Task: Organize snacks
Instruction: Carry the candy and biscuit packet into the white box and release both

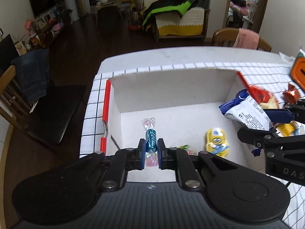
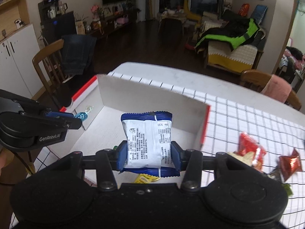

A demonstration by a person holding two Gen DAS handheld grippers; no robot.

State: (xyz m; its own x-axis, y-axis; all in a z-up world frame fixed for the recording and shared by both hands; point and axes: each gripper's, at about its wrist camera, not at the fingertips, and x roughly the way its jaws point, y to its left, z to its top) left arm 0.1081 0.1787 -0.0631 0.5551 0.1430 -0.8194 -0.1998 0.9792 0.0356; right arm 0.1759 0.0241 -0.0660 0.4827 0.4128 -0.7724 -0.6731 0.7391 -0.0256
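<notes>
While over the box (image 1: 171, 95), left tool (image 1: 150, 146) pinching candy (image 1: 151, 142), right tool (image 2: 148, 152) clamping packet (image 2: 147, 141)

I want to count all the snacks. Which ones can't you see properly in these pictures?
- Green and pink sweet in the box: left wrist view, mostly hidden behind the left gripper.
- Yellow packet: right wrist view, tucked under the blue and white packet held by the right gripper.
- Red snacks on the tablecloth: blurred, print unreadable.
- Orange object: left wrist view, cut off by the edge.
</notes>
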